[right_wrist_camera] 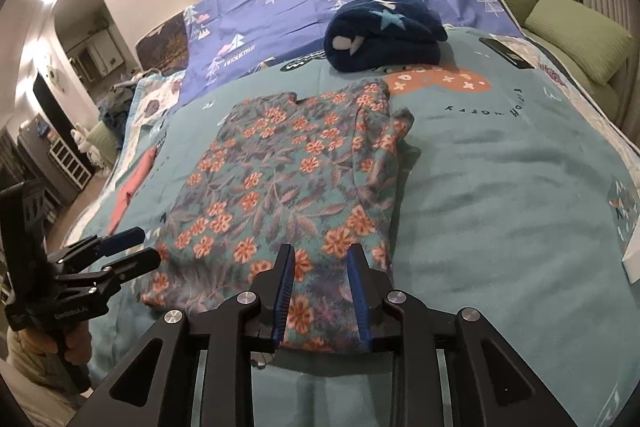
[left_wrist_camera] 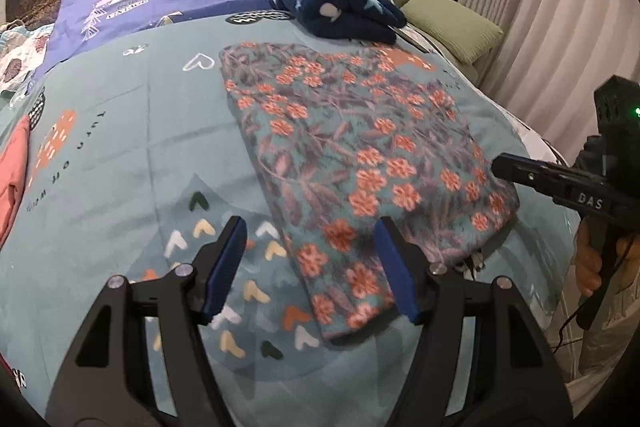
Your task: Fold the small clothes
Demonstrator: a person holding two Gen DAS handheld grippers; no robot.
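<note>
A floral fleece garment (left_wrist_camera: 360,155) (right_wrist_camera: 288,179), teal with orange flowers, lies folded into a rough rectangle on the teal bedspread (left_wrist_camera: 120,147) (right_wrist_camera: 500,187). My left gripper (left_wrist_camera: 310,227) (right_wrist_camera: 132,247) is open and hovers at the garment's near left corner; its right finger is over the cloth, its left over the bedspread. My right gripper (right_wrist_camera: 320,253) (left_wrist_camera: 504,167) stands at the near right edge with its jaws a narrow gap apart. The cloth lies flat beneath that gap and the pads do not pinch it.
A folded navy garment with stars (left_wrist_camera: 340,11) (right_wrist_camera: 384,35) sits beyond the floral one. A pink garment (left_wrist_camera: 12,187) (right_wrist_camera: 132,187) lies at the left edge. Green cushions (left_wrist_camera: 452,27) (right_wrist_camera: 580,39) and curtains line the right side. A dark flat object (right_wrist_camera: 504,53) rests near them.
</note>
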